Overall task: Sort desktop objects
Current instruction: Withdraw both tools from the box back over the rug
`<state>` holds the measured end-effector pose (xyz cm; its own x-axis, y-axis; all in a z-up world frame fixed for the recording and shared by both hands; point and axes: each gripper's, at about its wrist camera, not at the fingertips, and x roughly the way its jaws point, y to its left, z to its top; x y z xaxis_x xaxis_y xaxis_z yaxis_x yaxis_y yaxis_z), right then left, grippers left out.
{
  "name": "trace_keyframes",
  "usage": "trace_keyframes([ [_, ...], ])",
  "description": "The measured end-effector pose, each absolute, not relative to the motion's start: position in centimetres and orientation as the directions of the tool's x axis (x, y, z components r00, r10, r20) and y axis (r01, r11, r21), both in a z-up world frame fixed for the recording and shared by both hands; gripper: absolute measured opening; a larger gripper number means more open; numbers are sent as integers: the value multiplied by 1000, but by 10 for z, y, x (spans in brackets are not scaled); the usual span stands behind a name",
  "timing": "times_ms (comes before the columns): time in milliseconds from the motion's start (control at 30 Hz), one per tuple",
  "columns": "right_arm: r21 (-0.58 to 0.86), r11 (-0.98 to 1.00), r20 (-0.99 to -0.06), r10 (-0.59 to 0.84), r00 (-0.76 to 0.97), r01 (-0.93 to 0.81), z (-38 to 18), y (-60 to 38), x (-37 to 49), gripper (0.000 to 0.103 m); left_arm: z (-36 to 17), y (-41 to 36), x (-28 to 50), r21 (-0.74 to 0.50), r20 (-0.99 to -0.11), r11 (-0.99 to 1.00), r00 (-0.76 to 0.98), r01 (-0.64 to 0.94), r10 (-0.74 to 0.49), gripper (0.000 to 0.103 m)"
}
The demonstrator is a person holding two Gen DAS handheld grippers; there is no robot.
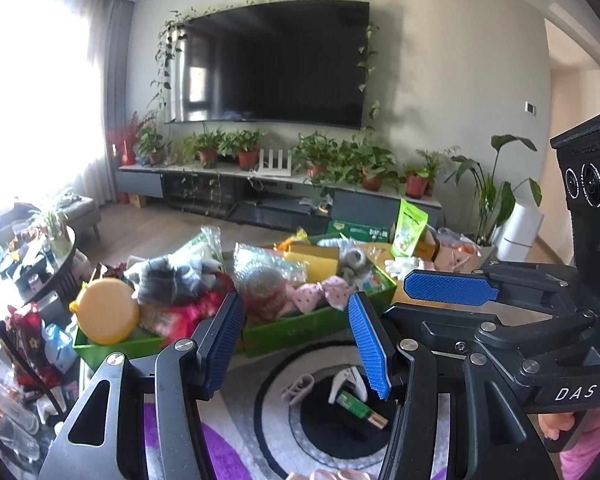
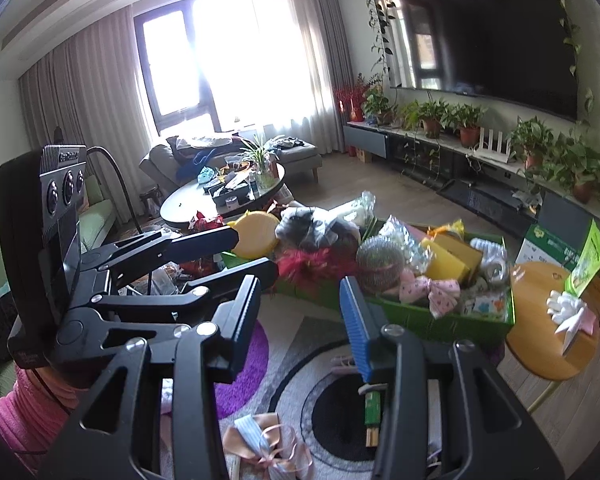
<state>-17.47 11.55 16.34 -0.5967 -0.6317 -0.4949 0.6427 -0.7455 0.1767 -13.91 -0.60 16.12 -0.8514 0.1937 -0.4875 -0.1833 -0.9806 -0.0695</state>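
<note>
Patterned rug (image 1: 284, 432) before television (image 1: 276, 64)

On the rug (image 1: 260, 432) in front of me lay a battery (image 1: 358, 407), with a hair clip (image 1: 298, 388) just to its left. Behind them stood two trays (image 1: 300, 332) side by side, heaped with odds and ends, and a round lid (image 1: 106, 312) sat in the left one. A small round table (image 2: 548, 344) stood right of the trays, and the TV (image 1: 276, 64) hung on the wall behind.
</note>
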Motion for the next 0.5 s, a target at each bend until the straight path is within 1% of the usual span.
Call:
trace_keyframes([
  [200, 202, -751, -513, -628, -586, 628, 145, 123, -172, 42, 144, 3, -141, -78, -526, -977, -824, -197, 208, 55],
  [500, 248, -774, -566, -604, -562, 582, 107, 136, -181, 42, 105, 17, -154, -106, -596, -970, -767, -220, 239, 55],
])
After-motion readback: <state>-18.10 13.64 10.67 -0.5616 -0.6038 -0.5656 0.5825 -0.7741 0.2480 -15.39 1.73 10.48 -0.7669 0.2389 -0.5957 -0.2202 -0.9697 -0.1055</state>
